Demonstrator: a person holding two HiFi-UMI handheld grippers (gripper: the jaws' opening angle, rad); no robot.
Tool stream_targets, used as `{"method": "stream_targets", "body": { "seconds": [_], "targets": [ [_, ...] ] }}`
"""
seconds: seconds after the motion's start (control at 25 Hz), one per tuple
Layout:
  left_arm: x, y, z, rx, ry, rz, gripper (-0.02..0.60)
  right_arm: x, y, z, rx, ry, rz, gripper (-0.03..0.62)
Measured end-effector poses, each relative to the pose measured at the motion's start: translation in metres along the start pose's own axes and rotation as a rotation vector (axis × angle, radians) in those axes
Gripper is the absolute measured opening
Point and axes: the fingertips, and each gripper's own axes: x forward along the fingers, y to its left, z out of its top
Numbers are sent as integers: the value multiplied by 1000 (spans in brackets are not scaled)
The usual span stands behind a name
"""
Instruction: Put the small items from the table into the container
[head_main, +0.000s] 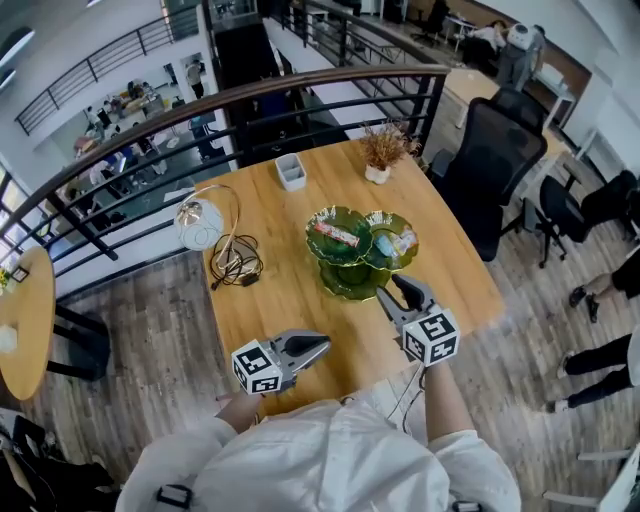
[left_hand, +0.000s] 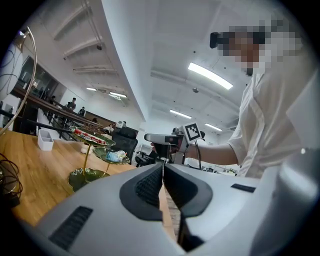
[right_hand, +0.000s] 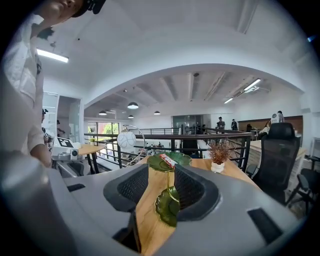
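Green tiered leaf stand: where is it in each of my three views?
Head view: green tiered leaf stand just right of frame centre, ahead of the right tool.
Left gripper view: left of centre, lower half.
Right gripper view: centre, framed by the open tool.
Shared landmark: the wooden table under it.
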Motion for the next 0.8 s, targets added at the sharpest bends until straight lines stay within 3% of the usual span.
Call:
{"method": "stream_targets", "body": {
  "seconds": [0.4,0.8],
  "targets": [
    [17,-3,7,29,-7,3,9,-52,4,-23,48,-89,-45,164],
    [25,-6,7,34,-3,1,8,-79,9,-44,73,-97,-89,164]
  ]
}}
